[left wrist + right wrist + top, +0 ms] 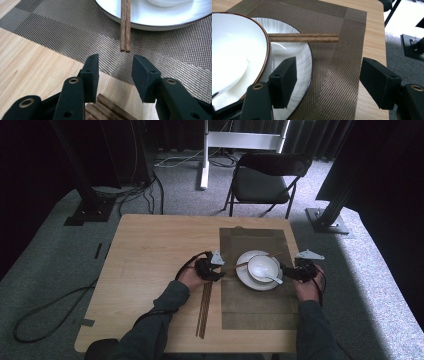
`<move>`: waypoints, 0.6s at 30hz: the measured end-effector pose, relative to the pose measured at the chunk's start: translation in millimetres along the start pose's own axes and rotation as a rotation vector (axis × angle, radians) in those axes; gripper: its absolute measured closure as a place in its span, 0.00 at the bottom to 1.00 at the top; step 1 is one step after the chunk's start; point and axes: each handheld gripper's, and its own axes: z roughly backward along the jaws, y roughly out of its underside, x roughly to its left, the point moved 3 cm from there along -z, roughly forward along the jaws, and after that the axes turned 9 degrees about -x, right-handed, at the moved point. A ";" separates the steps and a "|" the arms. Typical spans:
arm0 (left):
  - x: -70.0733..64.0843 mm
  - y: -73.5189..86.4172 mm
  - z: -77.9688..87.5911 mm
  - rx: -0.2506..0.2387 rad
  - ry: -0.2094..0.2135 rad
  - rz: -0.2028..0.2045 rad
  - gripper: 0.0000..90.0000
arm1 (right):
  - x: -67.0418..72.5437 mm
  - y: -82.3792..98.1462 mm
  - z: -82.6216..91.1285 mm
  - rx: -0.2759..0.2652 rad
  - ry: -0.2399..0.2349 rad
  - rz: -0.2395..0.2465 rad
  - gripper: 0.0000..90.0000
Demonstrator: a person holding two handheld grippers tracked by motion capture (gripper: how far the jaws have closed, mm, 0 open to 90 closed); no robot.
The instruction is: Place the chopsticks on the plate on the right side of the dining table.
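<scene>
High view: my left gripper (220, 270) stands open just short of the brown wooden chopstick pair (125, 25) lying across the white round plate (160, 21); my right gripper (328, 82) gapes empty beside it; next, I judge, closing on their tips.

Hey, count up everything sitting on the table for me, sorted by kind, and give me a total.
White round plate: 1
White bowl with dark rim: 1
White spoon, in the bowl: 1
Brown woven placemat: 1
Pair of brown wooden chopsticks laid across the plate: 1
Bundle of brown wooden chopsticks on the bare wood: 1, sticks too fine to count
Total: 6
</scene>
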 end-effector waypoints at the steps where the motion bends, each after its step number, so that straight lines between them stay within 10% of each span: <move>1: -0.8 0.0 0.2 0.002 -0.004 -0.005 0.65 | -0.2 -0.4 -0.9 -0.001 0.000 -0.002 0.33; 18: -9.9 -4.8 -3.8 0.025 -0.033 -0.018 0.70 | -1.6 -15.0 -16.9 0.011 0.008 -0.014 0.33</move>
